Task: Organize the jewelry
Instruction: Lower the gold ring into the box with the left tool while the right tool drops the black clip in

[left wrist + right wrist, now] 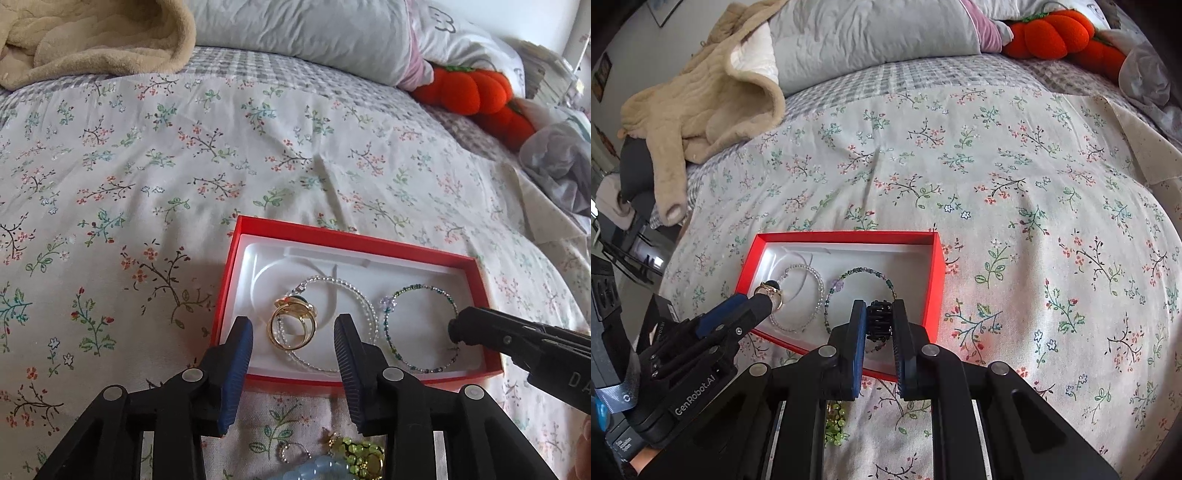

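- A red box (373,242) with a white inside sits on a bed (184,166) that has a flowery sheet. In the left wrist view its long side runs from left to right, and the right end sits a bit nearer.
- A gold ring (293,325) lies in the left part of the box. It rests on its side, on top of a clear bead bracelet (364,299) that lies flat.
- A green and blue bead bracelet (421,325) lies flat in the right part of the box, just beside the clear one.
- The left hand-held gripper (293,354) is over the near edge of the box. Its two blue fingers are spread apart, one on each side of the gold ring, and they hold nothing.
- The right hand-held gripper (880,328) is squeezed onto a small black beaded piece (879,319). The piece stands up and down between the fingers, over the right part of the box.
- More jewelry lies on the bed near the box: yellow-green beads (360,452) and a pale blue bead piece (317,469).
- Far away on the bed there are a tan blanket (701,96), a grey pillow (871,33) and an orange pumpkin toy (1056,31).
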Action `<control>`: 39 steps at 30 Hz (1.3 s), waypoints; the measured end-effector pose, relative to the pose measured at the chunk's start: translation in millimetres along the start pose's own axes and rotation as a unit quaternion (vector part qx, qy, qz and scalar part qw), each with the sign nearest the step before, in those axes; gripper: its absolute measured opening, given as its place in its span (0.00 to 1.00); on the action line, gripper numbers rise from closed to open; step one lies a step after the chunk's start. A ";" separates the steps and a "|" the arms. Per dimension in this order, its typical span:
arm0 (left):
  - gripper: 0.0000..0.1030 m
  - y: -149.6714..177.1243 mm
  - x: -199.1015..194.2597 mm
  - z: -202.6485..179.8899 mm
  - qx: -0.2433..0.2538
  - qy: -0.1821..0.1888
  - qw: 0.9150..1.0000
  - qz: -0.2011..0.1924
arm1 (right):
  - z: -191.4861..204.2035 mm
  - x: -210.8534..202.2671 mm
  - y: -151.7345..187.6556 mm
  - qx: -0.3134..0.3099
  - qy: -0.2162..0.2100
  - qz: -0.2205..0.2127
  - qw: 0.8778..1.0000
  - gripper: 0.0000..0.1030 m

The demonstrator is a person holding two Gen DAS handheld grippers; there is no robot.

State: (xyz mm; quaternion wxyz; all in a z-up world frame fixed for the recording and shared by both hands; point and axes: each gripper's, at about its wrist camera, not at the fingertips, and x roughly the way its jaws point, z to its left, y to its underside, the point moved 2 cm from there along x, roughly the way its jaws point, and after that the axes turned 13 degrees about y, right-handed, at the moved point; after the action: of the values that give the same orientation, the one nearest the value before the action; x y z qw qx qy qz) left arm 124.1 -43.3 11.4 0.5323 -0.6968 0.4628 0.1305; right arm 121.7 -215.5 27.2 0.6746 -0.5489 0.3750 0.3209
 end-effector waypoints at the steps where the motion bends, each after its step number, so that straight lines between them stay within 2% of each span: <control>1: 0.41 0.6 -2.1 -0.9 0.002 -0.001 1.000 -0.001 | 1.3 0.7 -0.2 -0.002 -0.001 0.000 1.000 0.14; 4: 0.45 0.4 -6.2 -2.0 0.008 -0.005 1.000 -0.001 | 4.9 -0.1 -0.9 -0.005 -0.003 -0.001 1.000 0.15; 8: 0.45 0.9 -10.8 -2.0 0.003 -0.007 1.000 0.001 | 9.2 -7.4 -0.6 -0.014 0.005 -0.008 1.000 0.24; 12: 0.45 2.9 -16.3 -2.8 0.003 -0.009 1.000 0.005 | 10.6 -16.8 1.1 -0.015 0.003 -0.010 1.000 0.27; 14: 0.50 4.9 -20.2 -2.9 0.003 -0.011 1.000 0.007 | 10.0 -21.2 3.0 -0.013 0.002 -0.007 1.000 0.28; 21: 0.53 16.8 -28.9 1.4 -0.013 -0.022 0.999 0.035 | 0.6 -37.6 13.7 0.008 0.001 0.007 1.000 0.38; 25: 0.65 23.6 -35.2 2.1 -0.019 -0.028 0.998 0.048 | -4.2 -45.6 23.3 0.015 0.003 0.016 1.000 0.45; 28: 0.69 28.0 -38.4 1.8 -0.022 -0.033 0.997 0.059 | -6.1 -49.0 30.5 0.014 0.010 0.024 1.000 0.51; 32: 0.78 35.9 -40.3 0.4 -0.026 -0.034 0.996 0.075 | -7.0 -50.8 39.7 0.009 0.020 0.036 0.999 0.54; 36: 0.81 43.1 -40.2 -0.2 -0.024 -0.041 0.995 0.093 | -8.1 -52.0 47.7 0.009 0.026 0.047 0.999 0.57; 39: 0.82 49.7 -38.4 3.1 -0.027 -0.047 0.993 0.108 | -11.5 -51.2 54.0 0.011 0.038 0.058 0.998 0.64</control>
State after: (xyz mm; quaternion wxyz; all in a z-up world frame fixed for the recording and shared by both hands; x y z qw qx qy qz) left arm 65.5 -21.5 5.1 0.5170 -0.6503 0.5059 0.2322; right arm 48.0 -217.5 42.8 0.6457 -0.5309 0.4353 0.3343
